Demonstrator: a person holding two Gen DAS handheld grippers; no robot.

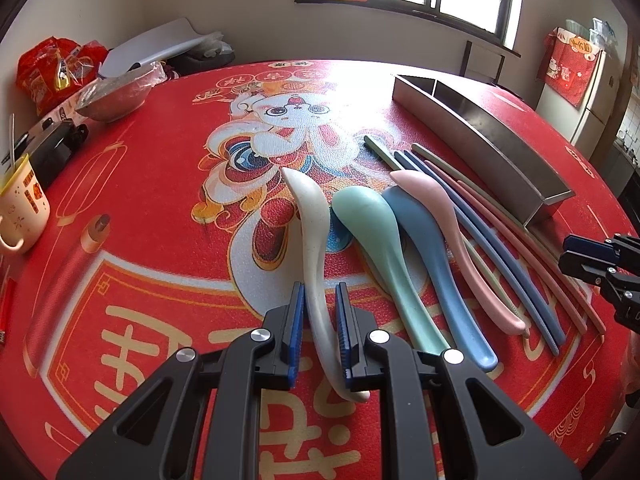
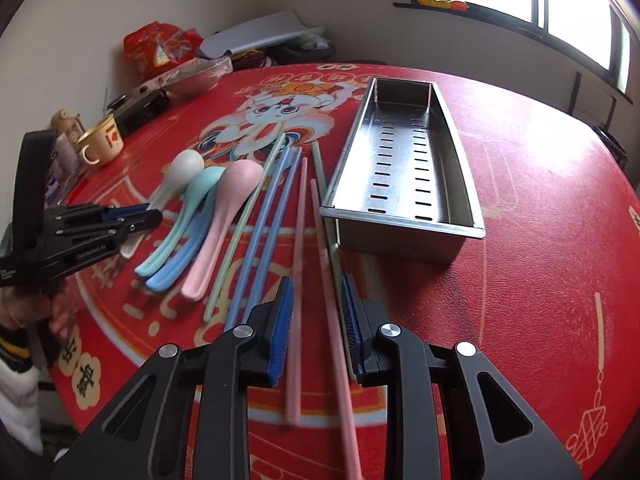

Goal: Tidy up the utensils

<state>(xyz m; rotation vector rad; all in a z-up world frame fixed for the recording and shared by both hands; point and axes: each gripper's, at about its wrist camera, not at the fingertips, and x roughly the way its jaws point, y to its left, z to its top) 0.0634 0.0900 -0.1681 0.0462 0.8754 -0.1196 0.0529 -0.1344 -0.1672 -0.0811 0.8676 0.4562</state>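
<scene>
Four plastic spoons lie side by side on the red tablecloth: white point(image 1: 316, 248), mint green point(image 1: 376, 256), blue point(image 1: 436, 276) and pink point(image 1: 452, 232). Right of them lie blue chopsticks point(image 1: 492, 248) and pink chopsticks point(image 1: 532, 248). My left gripper point(image 1: 320, 320) is open, its jaws either side of the white spoon's handle. My right gripper point(image 2: 316, 320) is open, its jaws either side of the pink chopsticks point(image 2: 316, 248). The steel utensil tray point(image 2: 452, 140) stands empty at the right; it also shows in the left wrist view point(image 1: 480, 136).
A cream mug point(image 1: 22, 204), a black box point(image 1: 52, 148), a metal bowl point(image 1: 116, 96) and red snack bags point(image 1: 52, 64) stand along the table's left edge. A fridge point(image 1: 596, 96) stands beyond the table at the right.
</scene>
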